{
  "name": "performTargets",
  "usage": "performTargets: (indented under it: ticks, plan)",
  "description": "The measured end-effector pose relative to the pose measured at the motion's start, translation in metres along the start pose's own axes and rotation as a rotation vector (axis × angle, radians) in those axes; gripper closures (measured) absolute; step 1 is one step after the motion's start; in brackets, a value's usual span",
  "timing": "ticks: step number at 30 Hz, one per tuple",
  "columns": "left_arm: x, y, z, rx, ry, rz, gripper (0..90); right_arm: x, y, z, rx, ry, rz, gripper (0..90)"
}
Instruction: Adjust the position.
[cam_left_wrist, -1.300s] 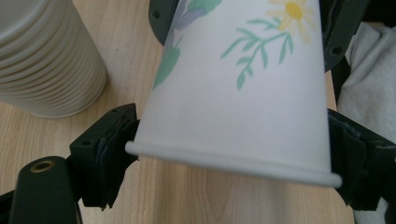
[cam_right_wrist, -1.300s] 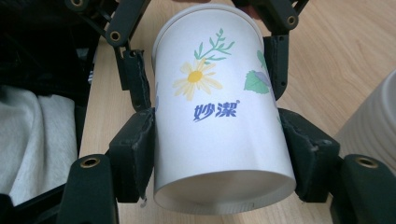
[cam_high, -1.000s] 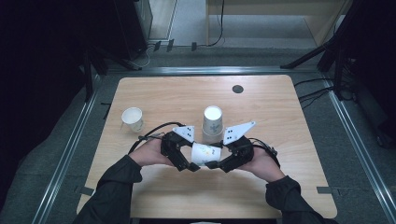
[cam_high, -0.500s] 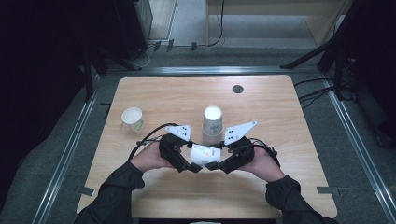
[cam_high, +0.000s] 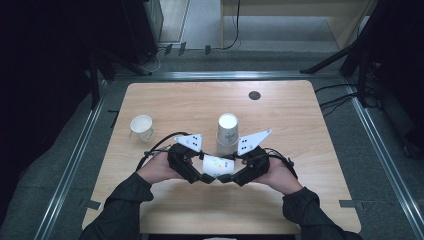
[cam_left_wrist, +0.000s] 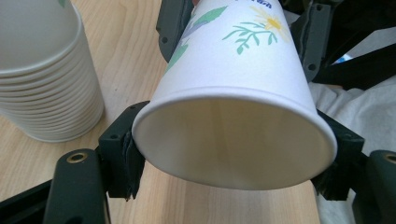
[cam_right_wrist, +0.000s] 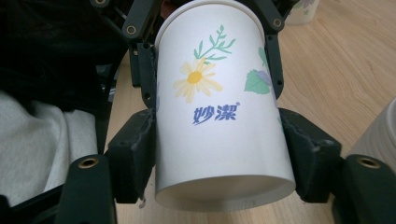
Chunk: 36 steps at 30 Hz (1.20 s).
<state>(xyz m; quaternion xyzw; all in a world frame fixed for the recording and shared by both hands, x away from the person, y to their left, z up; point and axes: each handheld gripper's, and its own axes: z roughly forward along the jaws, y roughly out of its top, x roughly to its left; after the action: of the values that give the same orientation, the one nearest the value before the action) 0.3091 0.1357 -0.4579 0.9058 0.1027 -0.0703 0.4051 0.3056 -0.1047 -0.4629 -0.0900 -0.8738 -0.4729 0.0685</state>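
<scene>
Handing over the white flower-printed paper cup (cam_high: 218, 165) at lower centre: left gripper (cam_high: 201, 176) fingers just closing, pinching its rim; right gripper (cam_high: 227, 177) fingers loosening around its base; keeping it level, uncrushed.

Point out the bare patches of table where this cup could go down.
Free: the far half of the table behind the cup stack, and the right side beyond it. Crowded: the near middle, where both grippers hold the paper cup.

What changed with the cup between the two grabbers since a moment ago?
The left gripper has just been closing and now clamps the flowered cup at its open rim. The right gripper has been opening slightly, pads against the cup's base end. The cup stack and lone cup stayed put.
</scene>
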Motion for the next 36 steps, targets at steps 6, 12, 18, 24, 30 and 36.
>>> performTargets:
  ticks: [6, 12, 18, 24, 30, 36]
  plan:
    - [-0.002, 0.005, -0.010, 0.050, 0.032, 0.013, 26.0, 0.000, -0.001, 0.000, 0.017, -0.028, -0.017, 27.1]
    - [-0.006, 0.015, -0.019, 0.107, 0.081, 0.030, 25.9, -0.003, -0.003, 0.002, 0.041, -0.048, -0.004, 27.2]
    - [-0.004, 0.019, -0.016, 0.193, 0.097, 0.041, 25.9, -0.005, -0.004, 0.005, 0.051, -0.055, -0.001, 27.3]
    - [-0.002, 0.024, -0.007, 0.295, 0.125, 0.066, 25.9, -0.007, -0.006, 0.010, 0.067, -0.065, 0.003, 28.1]
    - [0.006, 0.024, 0.002, 0.333, 0.098, 0.037, 25.9, -0.010, -0.009, 0.018, 0.089, -0.074, 0.005, 28.9]
    - [0.009, 0.022, 0.014, 0.378, 0.088, 0.025, 25.9, -0.011, -0.011, 0.027, 0.121, -0.068, 0.006, 31.5]
